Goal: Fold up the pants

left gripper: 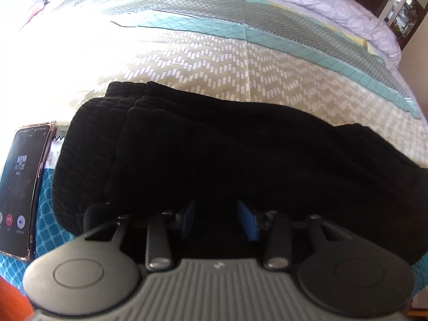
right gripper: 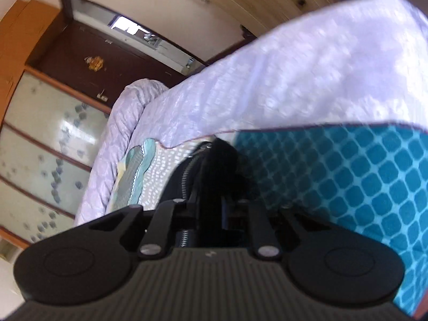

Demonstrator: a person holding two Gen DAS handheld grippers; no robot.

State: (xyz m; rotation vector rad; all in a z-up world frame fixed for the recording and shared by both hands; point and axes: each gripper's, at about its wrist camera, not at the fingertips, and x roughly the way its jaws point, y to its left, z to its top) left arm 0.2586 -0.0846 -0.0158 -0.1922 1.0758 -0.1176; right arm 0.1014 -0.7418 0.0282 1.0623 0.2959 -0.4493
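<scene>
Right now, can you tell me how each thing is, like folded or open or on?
pants: black, folded into a thick bundle, lying on the bed.
left gripper: open, blue pads apart over the pants' near edge.
right gripper: shut on the pants, dark cloth bunched between the fingers.
phone: screen lit, lying face up beside the pants.
quilt: lilac, bunched along the far side of the bed.
door: looks closed.

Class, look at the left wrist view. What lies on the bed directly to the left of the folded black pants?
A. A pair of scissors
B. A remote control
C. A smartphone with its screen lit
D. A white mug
C: a smartphone in a pinkish case, its screen showing call buttons, lies on the bedspread just left of the black pants.
</scene>
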